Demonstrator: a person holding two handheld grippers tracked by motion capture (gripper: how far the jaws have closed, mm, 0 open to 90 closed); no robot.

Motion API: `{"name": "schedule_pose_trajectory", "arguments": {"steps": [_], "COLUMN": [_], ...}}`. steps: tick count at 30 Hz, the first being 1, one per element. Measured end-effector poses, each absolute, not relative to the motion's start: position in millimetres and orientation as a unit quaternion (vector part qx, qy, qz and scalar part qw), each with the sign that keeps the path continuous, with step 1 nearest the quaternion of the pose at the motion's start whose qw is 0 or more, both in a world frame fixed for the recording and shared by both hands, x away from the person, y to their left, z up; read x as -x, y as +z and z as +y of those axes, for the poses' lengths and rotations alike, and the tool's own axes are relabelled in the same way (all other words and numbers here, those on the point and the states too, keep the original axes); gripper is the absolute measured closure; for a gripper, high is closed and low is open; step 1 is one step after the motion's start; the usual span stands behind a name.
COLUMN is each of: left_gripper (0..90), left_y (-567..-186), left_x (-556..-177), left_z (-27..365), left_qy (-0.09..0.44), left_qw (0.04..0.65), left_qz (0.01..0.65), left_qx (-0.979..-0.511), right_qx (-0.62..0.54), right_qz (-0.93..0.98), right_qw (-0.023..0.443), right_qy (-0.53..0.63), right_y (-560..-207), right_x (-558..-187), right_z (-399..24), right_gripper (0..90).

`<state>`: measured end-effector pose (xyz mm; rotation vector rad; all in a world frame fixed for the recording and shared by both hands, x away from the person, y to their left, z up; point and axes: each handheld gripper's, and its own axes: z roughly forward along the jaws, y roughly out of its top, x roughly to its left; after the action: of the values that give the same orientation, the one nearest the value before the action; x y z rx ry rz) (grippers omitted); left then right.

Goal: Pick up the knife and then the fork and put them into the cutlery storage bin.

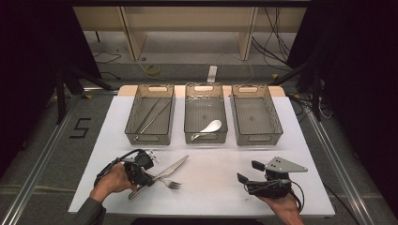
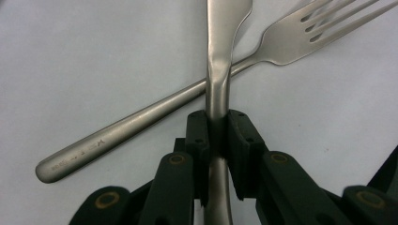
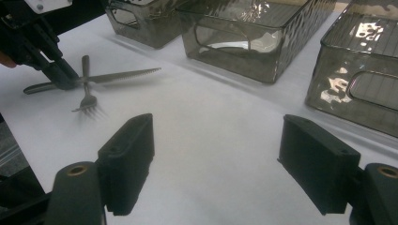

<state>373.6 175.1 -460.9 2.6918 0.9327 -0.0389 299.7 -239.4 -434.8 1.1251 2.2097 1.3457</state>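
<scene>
Left gripper (image 2: pixel 218 124): nearest the camera in its own view, at the near left of the table; its two black jaws are clamped on the knife handle, pads pressing both sides.
Knife (image 2: pixel 220 56): gripped at the handle, blade pointing away from the gripper, toward the far right in the high view; serrated edge visible in the right gripper view (image 3: pixel 123 75).
Fork (image 2: pixel 197 89): lying on the table under the knife, crossing it just beyond the jaws; tines to the right, handle end to the near left of the left gripper view.
Right gripper (image 3: pixel 216 168): near right of the table, held in the person's hand, jaws spread wide with nothing between them, well apart from the cutlery.
Table (image 1: pixel 211 187): white surface, both pieces of cutlery on its near left part.
Left bin (image 1: pixel 133 124): far left, holds long thin metal pieces.
Middle bin (image 1: pixel 188 122): holds a white spoon (image 1: pixel 209 127).
Right bin (image 1: pixel 274 122): far right of the row.
</scene>
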Motion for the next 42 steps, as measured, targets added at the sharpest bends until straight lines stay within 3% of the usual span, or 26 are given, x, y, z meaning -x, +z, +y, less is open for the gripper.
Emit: {"name": "schedule_pose_trajectory", "arguments": {"steps": [9,21,32,42], "left_gripper": [79.4,79.3,79.3,79.3], "left_y": [-444,-428,-425,-428], "left_x": [-371,-365,-364,-364], "left_z": [165,118,82,58], "left_qy": [-0.035,-0.058,-0.079,-0.092], "left_qw": [0.191,0.192,0.176,0.158], "left_qz": [0.321,0.261,0.221,0.199], "left_qx": [-0.927,-0.944,-0.956,-0.963], "right_qx": [-0.377,-0.24,-0.168,-0.121], "right_qz": [0.779,0.843,0.881,0.898], "right_qw": [0.148,0.116,0.142,0.207], "right_qy": [0.479,0.466,0.418,0.369], "right_y": [-434,-430,-437,-444], "right_x": [-298,-282,-278,-279], "right_z": [-228,-152,-125,-117], "right_gripper": [27.5,27.8,30.9,35.5]}}
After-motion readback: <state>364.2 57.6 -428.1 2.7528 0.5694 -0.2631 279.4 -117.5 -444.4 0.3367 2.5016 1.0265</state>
